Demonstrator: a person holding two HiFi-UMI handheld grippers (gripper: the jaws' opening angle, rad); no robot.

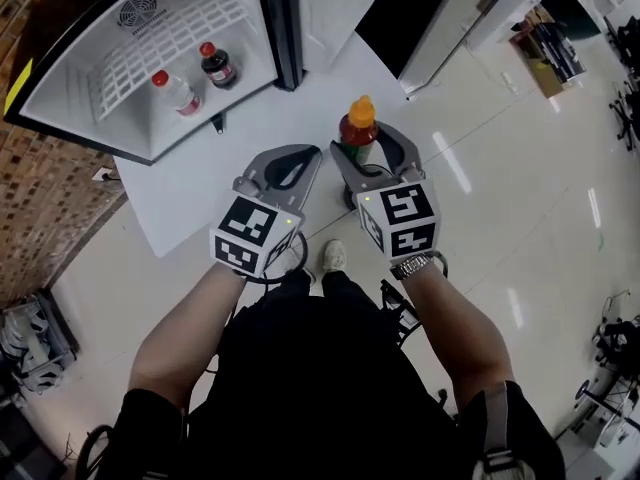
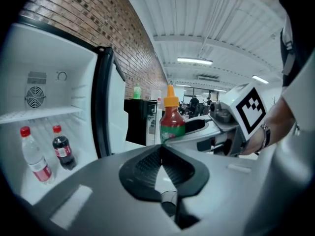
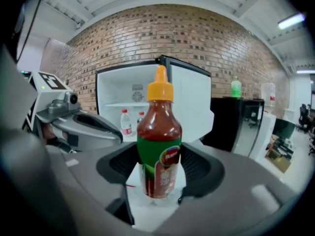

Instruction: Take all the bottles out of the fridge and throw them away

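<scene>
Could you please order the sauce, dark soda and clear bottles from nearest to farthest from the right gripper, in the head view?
1. Sauce bottle, between the right gripper's jaws.
2. Dark soda bottle, inside the fridge.
3. Clear bottle, farther left in the fridge.

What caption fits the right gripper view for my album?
Right gripper clamps an upright red sauce bottle; behind it, the open fridge holds two more bottles.

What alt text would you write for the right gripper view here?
The right gripper holds a red sauce bottle with an orange cap and green label upright between its jaws. Behind it an open fridge stands against a brick wall, with a clear bottle and a dark bottle inside.
</scene>
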